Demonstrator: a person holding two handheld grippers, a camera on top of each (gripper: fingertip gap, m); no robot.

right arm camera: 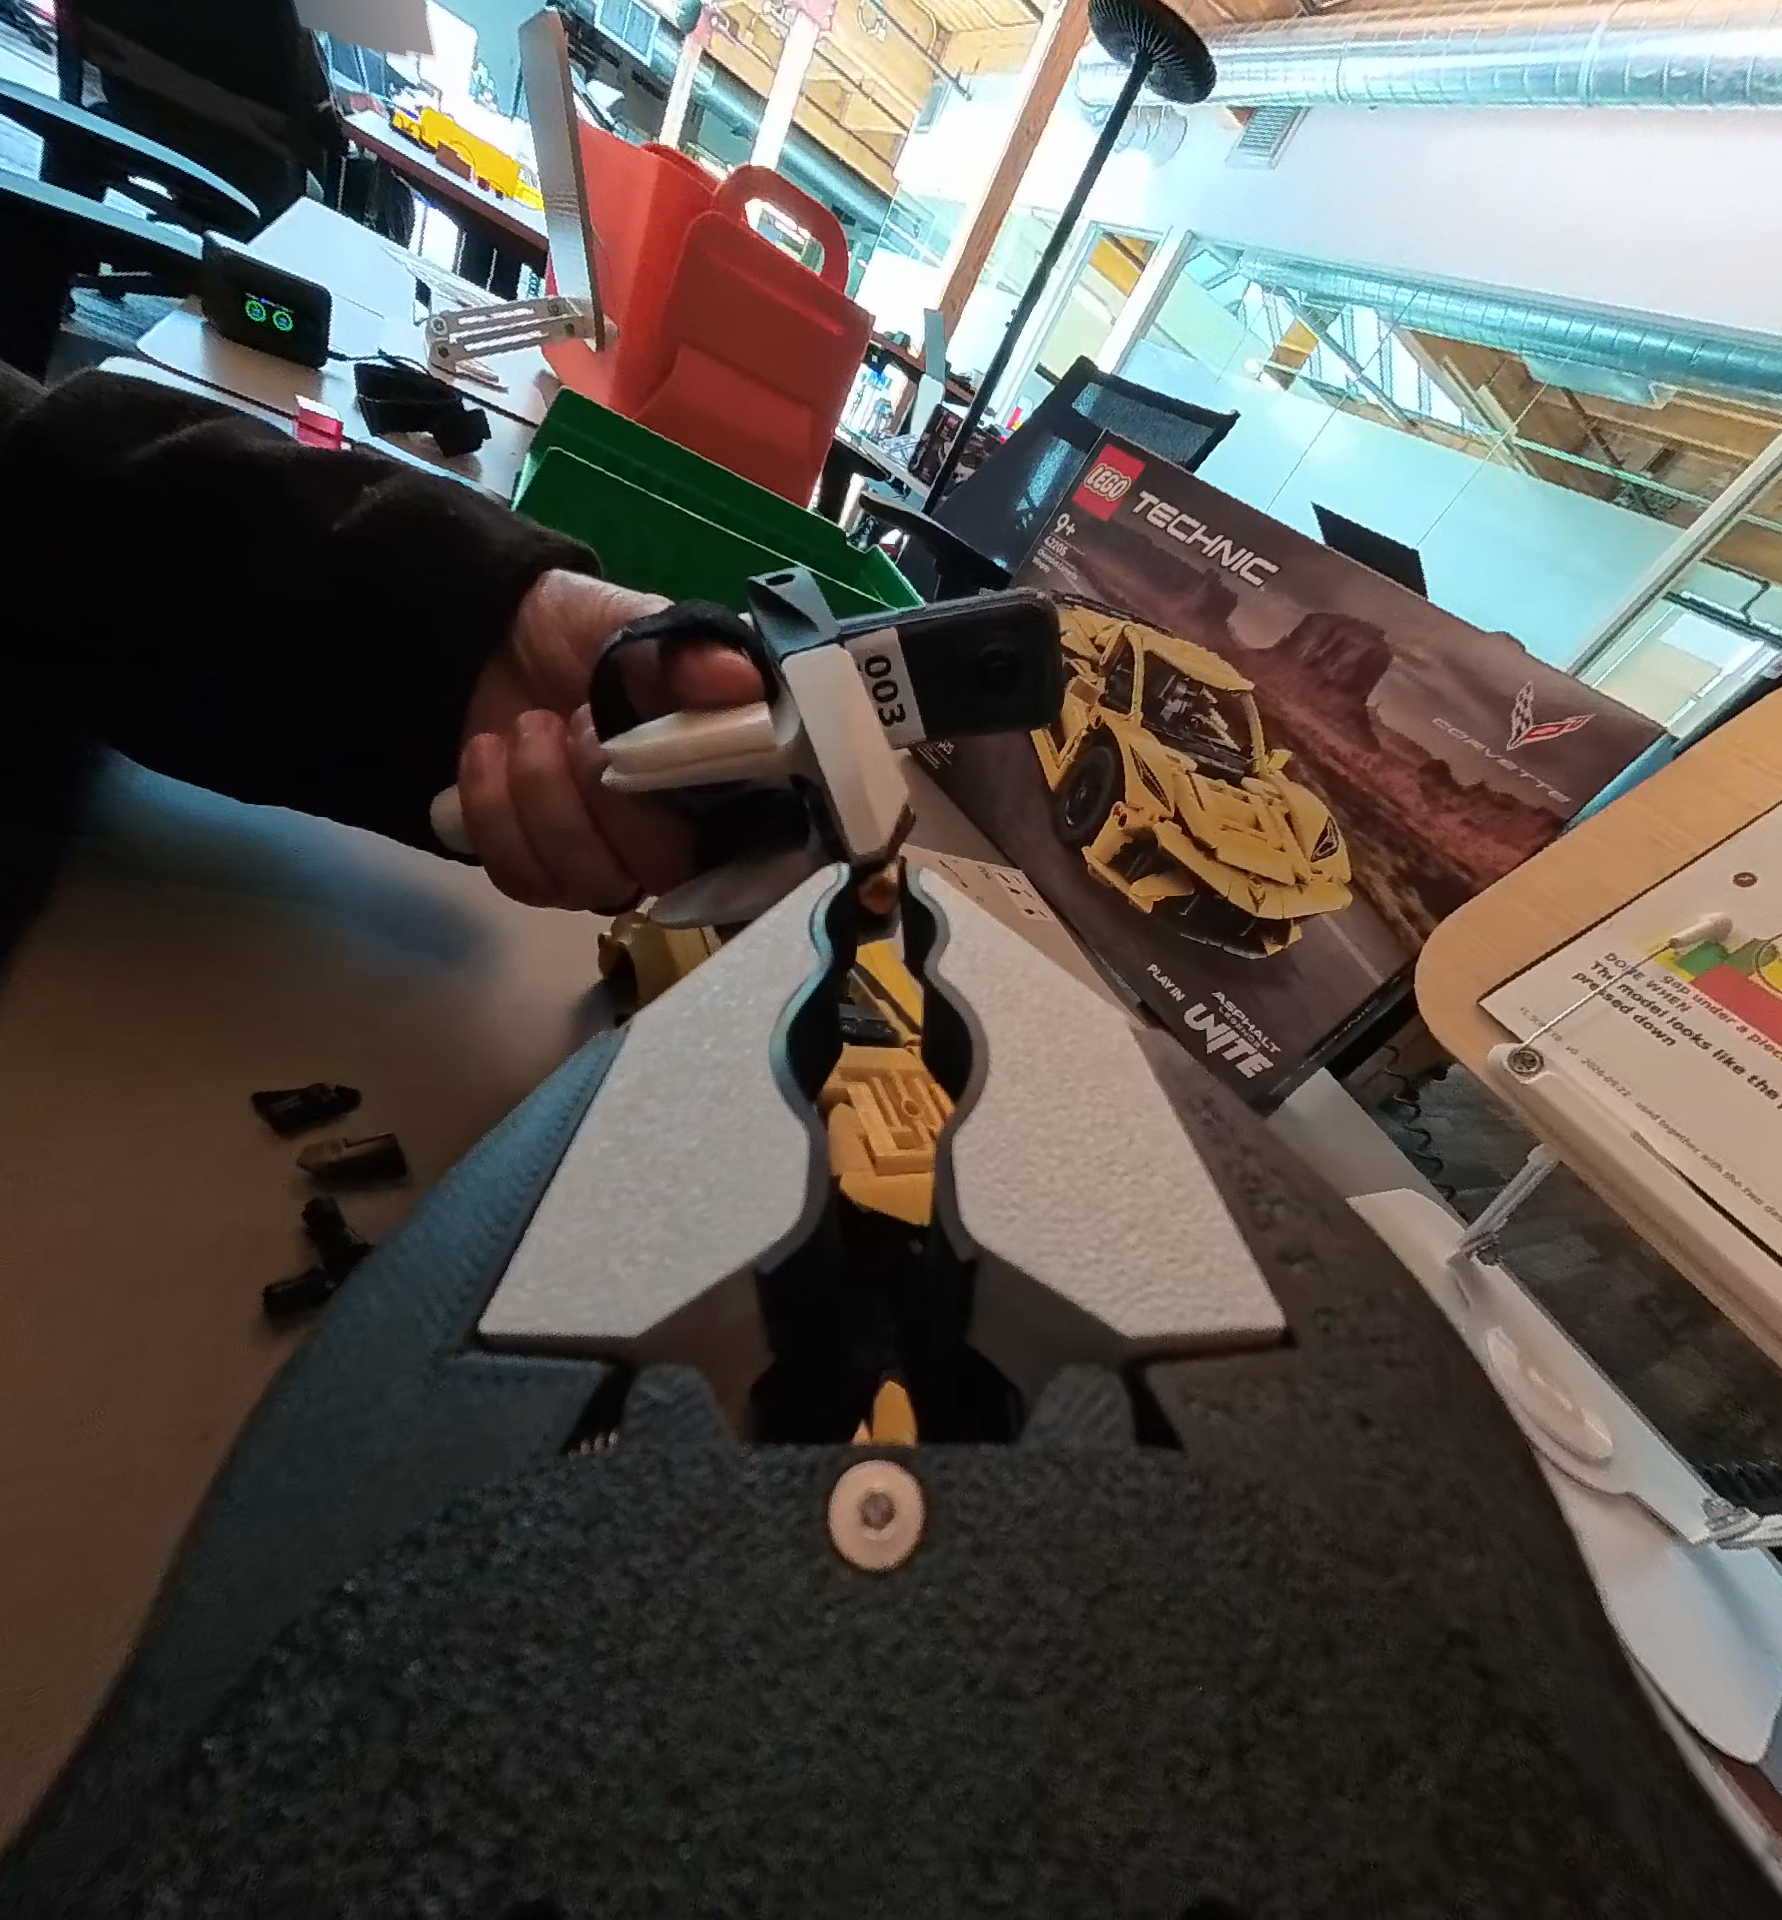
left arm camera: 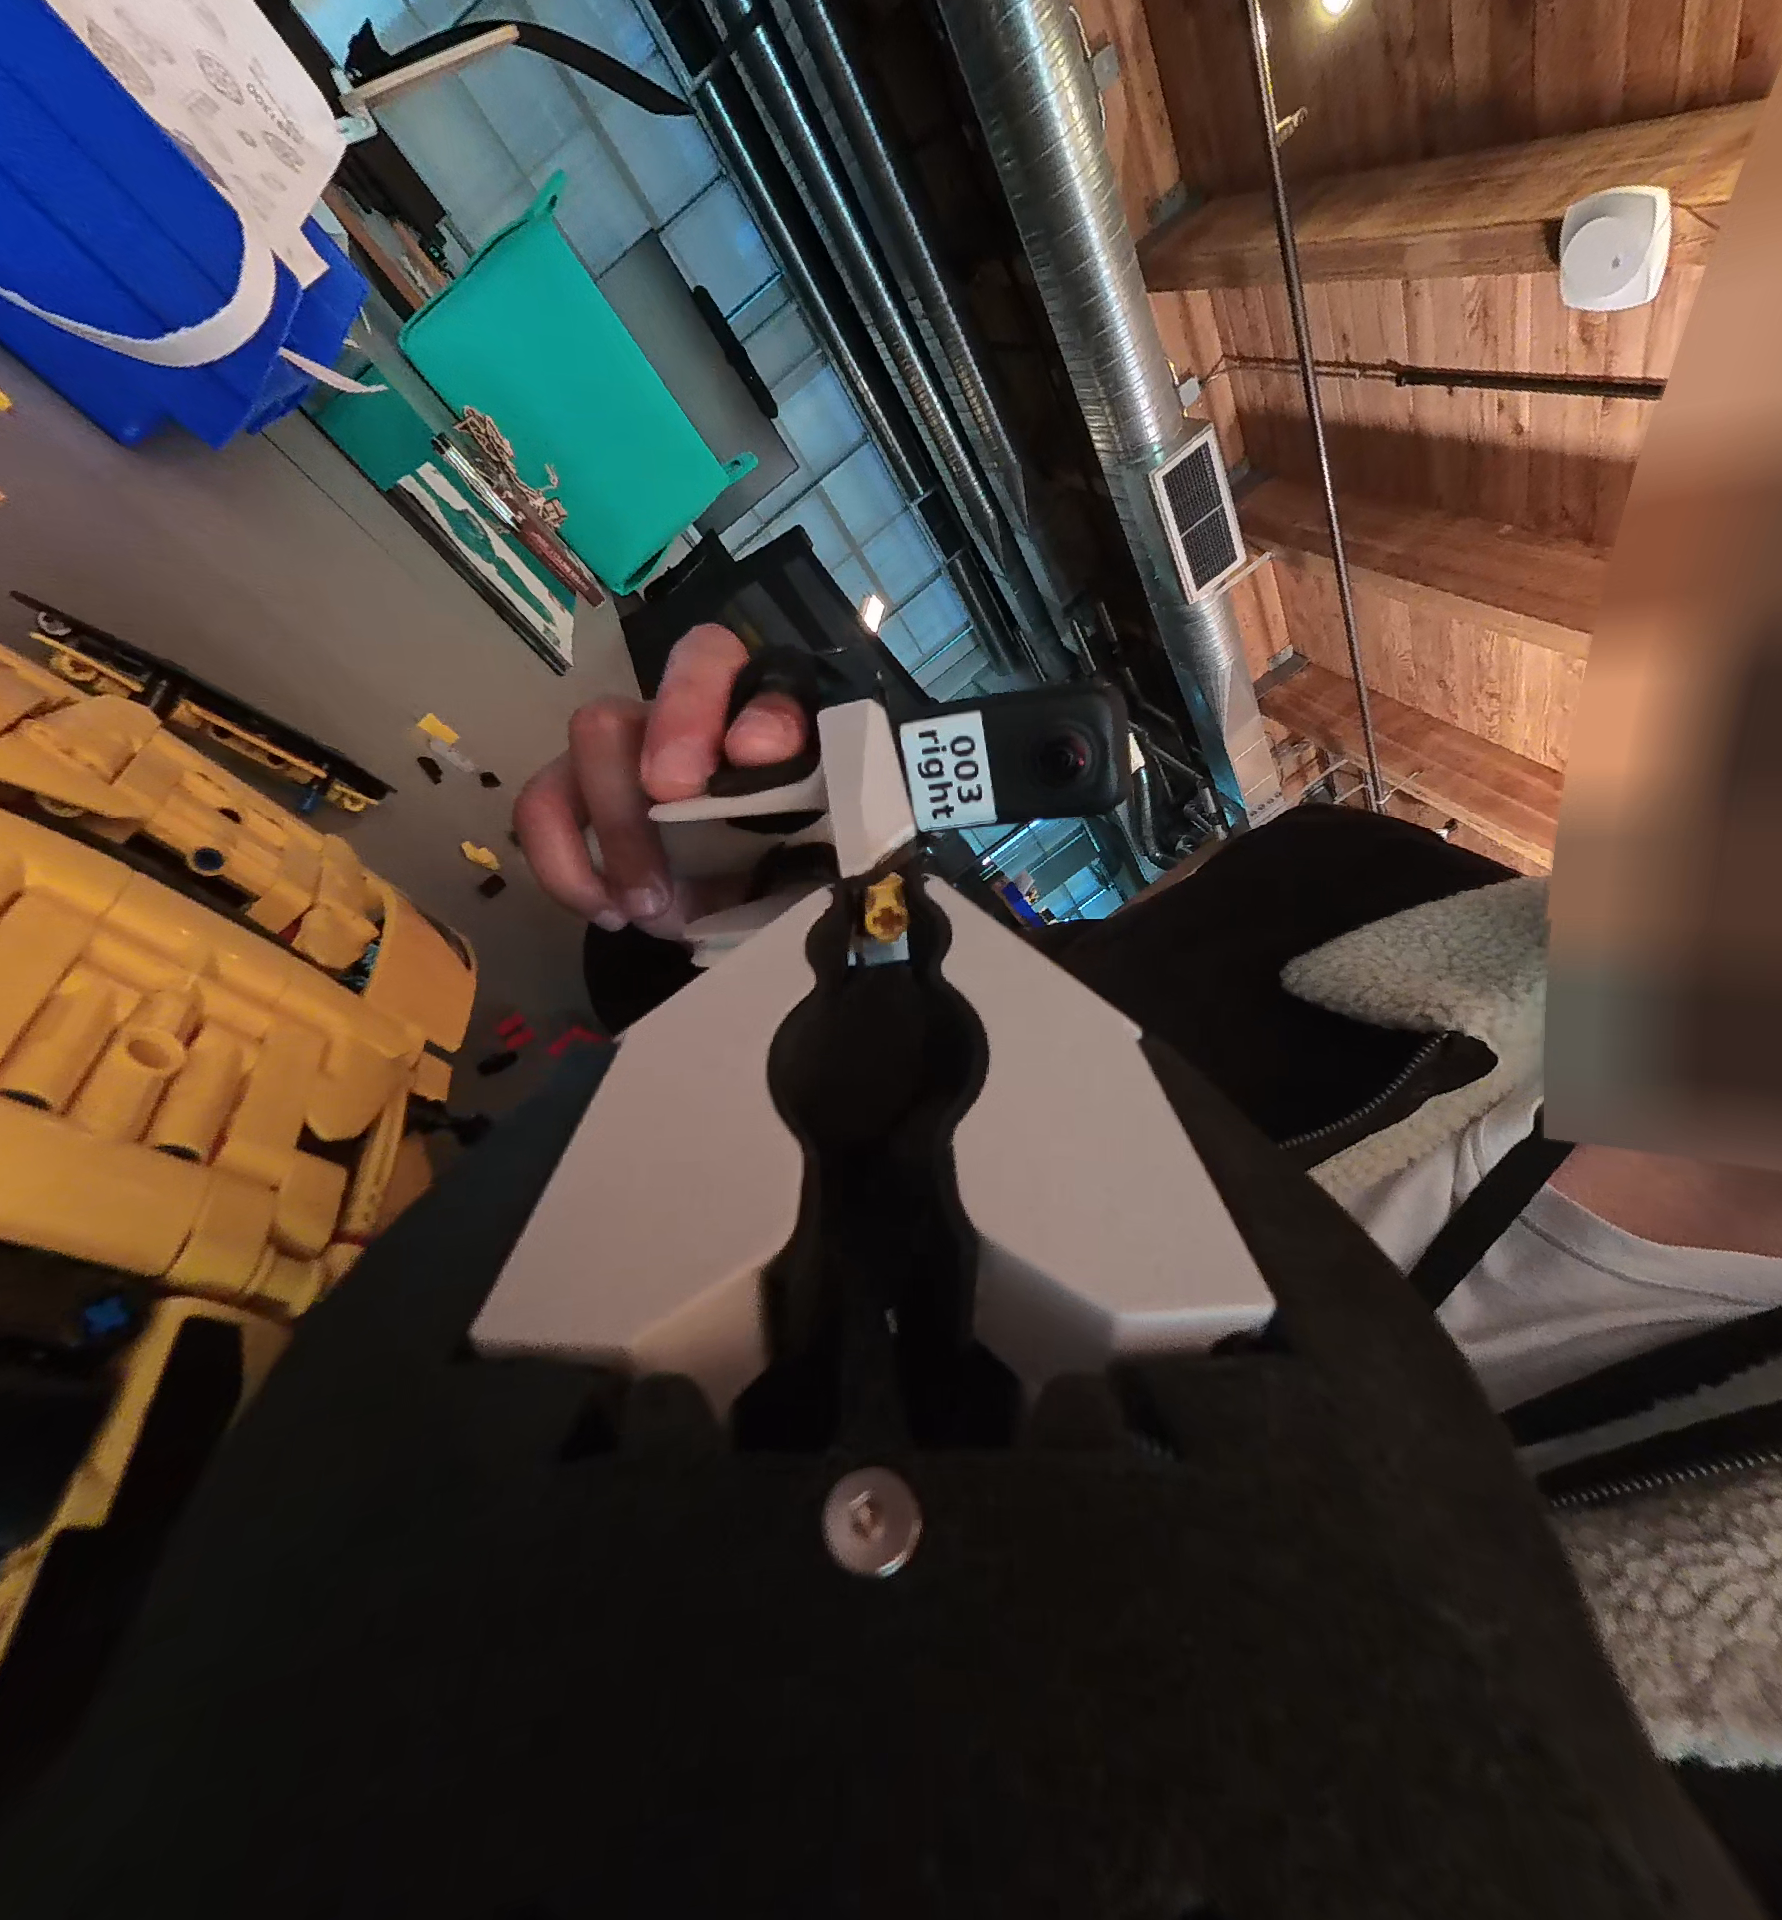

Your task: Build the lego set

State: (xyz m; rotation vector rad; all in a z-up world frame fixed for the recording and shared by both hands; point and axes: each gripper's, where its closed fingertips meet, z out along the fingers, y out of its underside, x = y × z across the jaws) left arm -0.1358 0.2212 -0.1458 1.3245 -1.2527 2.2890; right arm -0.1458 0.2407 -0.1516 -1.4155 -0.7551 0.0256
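Because the small yellow pin [left arm camera: 884,906], pinched at the tips of both the left gripper [left arm camera: 882,940] and right gripper [right arm camera: 874,896] above the desk [right arm camera: 191,997], is light, rigid and slick, hold its middle squarely.

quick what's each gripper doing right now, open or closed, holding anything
Left gripper: closed on a small yellow pin.
Right gripper: closed at the tips, meeting the left one; its own hold cannot be told.

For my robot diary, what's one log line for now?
left claw: shut on pin | right claw: tip at pin | car: on table
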